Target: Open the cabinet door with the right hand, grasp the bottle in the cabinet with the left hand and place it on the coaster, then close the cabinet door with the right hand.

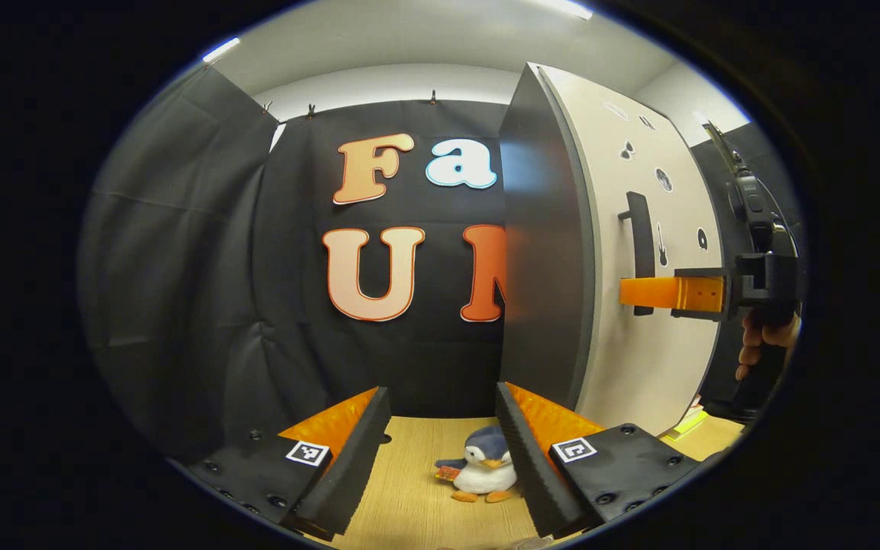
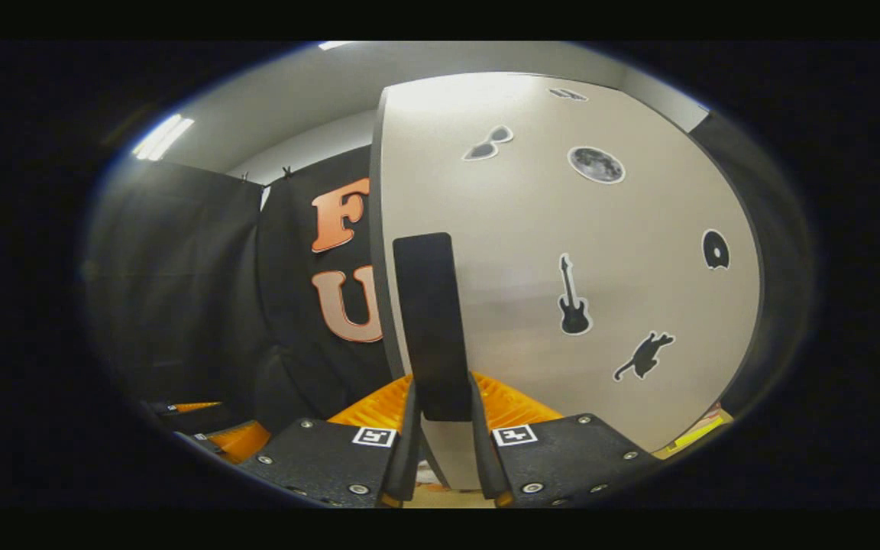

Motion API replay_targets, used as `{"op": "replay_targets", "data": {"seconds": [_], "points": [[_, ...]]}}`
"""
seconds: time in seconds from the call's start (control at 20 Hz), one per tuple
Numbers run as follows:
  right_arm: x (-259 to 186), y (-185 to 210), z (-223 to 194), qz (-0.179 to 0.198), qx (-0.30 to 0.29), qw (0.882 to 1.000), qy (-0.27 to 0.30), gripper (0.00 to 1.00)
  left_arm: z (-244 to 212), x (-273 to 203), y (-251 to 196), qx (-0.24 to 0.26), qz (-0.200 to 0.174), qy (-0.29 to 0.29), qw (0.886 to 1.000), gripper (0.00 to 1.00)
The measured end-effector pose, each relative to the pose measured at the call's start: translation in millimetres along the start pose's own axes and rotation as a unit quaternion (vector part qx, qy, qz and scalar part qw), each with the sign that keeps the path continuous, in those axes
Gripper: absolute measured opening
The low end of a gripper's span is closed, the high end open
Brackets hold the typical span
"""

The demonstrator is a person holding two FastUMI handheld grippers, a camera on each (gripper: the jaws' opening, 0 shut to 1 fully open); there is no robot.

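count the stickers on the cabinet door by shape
On the door, right gripper view:
sunglasses: 1
moon: 1
disc: 1
guitar: 1
cat: 1
unclear one at the top edge: 1
Total: 6

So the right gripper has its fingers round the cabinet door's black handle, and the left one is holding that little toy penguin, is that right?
Not quite. The left gripper holds nothing: in the left gripper view its fingers stand apart above the table, with the toy penguin lying on the wood beyond them. The rest is right: the right gripper has its fingers on either side of the black handle of the cabinet door.
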State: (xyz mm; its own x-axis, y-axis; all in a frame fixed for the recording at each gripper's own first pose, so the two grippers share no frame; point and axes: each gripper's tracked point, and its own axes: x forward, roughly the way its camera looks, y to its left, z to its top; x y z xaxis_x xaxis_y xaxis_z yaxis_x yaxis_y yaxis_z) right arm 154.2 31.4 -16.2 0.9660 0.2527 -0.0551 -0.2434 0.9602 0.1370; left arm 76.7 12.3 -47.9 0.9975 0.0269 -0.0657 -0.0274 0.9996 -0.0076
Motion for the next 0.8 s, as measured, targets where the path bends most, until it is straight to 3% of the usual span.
{"op": "replay_targets", "data": {"seconds": [0.1,0.15,0.6,0.8], "points": [[3.1,0.7,1.3,0.003,0.002,1.0,-0.002,0.28,-0.2,-0.4,1.8,0.003,0.007,0.002,1.0,0.9],[4.7,0.7,2.0,0.003,0.003,1.0,-0.002,0.32,2.0,-0.3,3.3,0.004,0.01,0.001,1.0,0.9],[4.6,2.5,3.2,0.023,0.007,1.0,0.004,0.36,7.4,-3.2,4.6,0.002,0.035,-0.003,0.999,0.92],[-18.0,0.4,6.1,0.034,-0.007,0.999,-0.003,0.42,8.6,-8.9,2.3,0.006,0.049,-0.002,0.999,0.9]]}}
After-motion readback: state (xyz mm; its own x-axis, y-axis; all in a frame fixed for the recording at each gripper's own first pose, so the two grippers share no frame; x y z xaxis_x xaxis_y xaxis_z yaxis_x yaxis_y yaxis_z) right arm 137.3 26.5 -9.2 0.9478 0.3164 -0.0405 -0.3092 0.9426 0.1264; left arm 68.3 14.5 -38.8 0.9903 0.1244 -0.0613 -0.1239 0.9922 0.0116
